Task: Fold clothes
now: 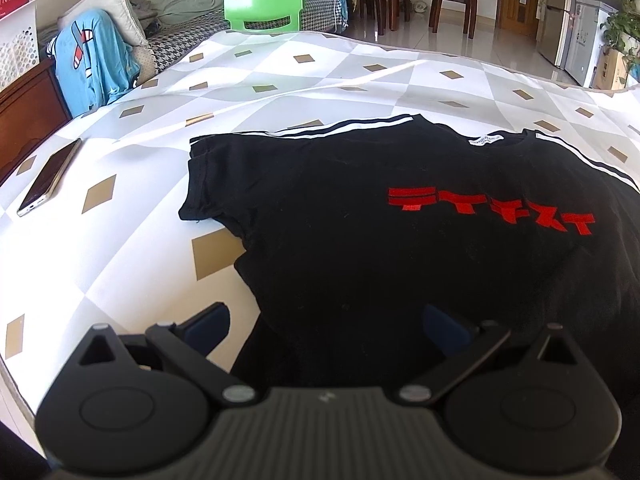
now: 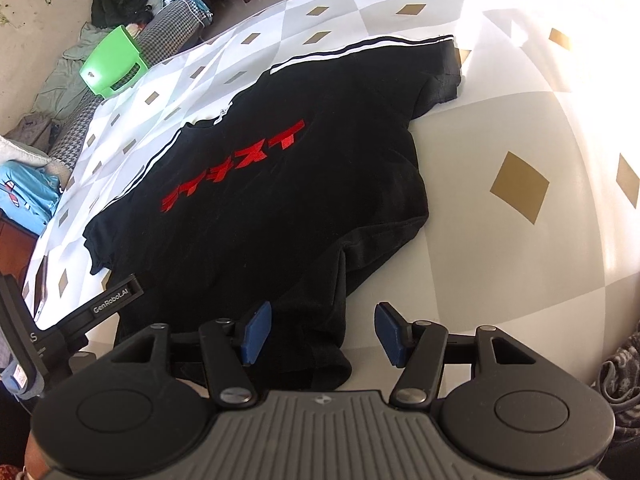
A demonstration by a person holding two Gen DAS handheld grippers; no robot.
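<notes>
Folding at an early stage. We see a black T-shirt [image 1: 360, 240] with red lettering [image 1: 492, 210] lying face up and spread flat on a bed covered by a white sheet with gold diamonds [image 1: 120, 248]. Both short sleeves lie out to the sides and the collar with its label [image 1: 485, 139] is at the far end from us, so we judge that no fold has yet been made; sleeves, sides and the lengthwise fold all appear to remain.

Left hand-held gripper [image 1: 326, 322]: its jaws stand well apart, with the hem region of the T-shirt directly ahead of and between the blue pads [image 1: 208, 326]; the pads do not press on the cloth. Ahead and to its left, well apart from the garment, lies a phone [image 1: 50, 178]; farther ahead, beyond the bed's far edge, stands a green chair [image 1: 264, 0].

Right hand-held gripper [image 2: 322, 334]: its jaws are parted about halfway, with the bottom right corner of the hem between them; the left pad sits over the cloth, the right pad over bare sheet, and neither pinches it. The left device shows just to its left.

We judge the next step to be a grasp of the hem at both corners.
</notes>
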